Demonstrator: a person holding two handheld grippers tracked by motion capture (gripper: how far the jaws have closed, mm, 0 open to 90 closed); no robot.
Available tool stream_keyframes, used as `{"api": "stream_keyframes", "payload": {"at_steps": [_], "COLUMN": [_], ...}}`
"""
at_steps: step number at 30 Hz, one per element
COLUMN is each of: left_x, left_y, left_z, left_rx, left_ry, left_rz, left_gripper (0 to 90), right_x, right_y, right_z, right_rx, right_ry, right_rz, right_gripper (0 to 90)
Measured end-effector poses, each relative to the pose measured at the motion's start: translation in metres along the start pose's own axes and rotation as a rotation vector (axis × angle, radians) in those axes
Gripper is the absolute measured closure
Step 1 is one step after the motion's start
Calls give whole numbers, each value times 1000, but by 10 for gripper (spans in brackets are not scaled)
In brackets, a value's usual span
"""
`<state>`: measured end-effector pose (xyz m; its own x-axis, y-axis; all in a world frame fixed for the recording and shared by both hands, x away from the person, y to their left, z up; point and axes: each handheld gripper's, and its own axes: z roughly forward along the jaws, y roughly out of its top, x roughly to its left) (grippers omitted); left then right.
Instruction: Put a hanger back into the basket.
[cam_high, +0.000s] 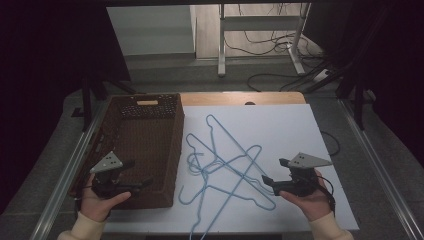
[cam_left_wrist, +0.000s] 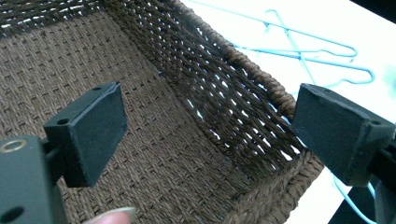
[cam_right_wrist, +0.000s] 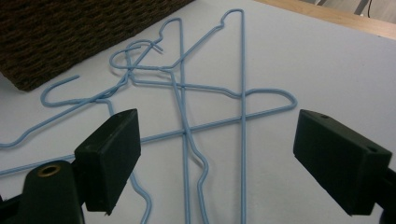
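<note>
White sheeting (cam_high: 300, 130) covered the table you worked at, with a strip of bare wood (cam_high: 240, 98) at its far edge and a dark room beyond. On that sheet lay a loose tangle of light-blue wire hangers (cam_high: 225, 167), crossed over one another, their hooks turned toward the woven brown basket (cam_high: 165, 150) just beside them on your left. In the right gripper view the hangers (cam_right_wrist: 187, 88) lay flat on the sheet ahead of the jaws.

Your right gripper (cam_high: 272, 182) hovered close to the right end of the pile with its jaws spread wide and nothing between them. Your left gripper (cam_high: 137, 185) sat over the near part of the basket, jaws likewise apart and empty; the left gripper view looked down at the basket's woven floor (cam_left_wrist: 163, 149) and side wall, with the hangers (cam_left_wrist: 303, 51) beyond its rim.
</note>
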<state>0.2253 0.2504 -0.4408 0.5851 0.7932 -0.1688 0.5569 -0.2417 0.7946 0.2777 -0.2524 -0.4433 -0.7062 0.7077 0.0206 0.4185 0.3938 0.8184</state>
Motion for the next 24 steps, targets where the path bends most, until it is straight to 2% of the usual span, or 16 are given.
{"api": "stream_keyframes", "payload": {"at_steps": [17,24], "left_x": [0,1], "left_y": [0,1], "left_z": [-1,-2], "left_rx": [4,6], "left_ry": [12,13], "left_rz": [-4,-10], "left_gripper": [116,123], "right_x": [2,3], "right_y": [2,2], "right_z": [4,10], "right_rx": [29,80], "right_ry": [-17,-30], "right_rz": [-10,-26], "right_gripper": [147,170]}}
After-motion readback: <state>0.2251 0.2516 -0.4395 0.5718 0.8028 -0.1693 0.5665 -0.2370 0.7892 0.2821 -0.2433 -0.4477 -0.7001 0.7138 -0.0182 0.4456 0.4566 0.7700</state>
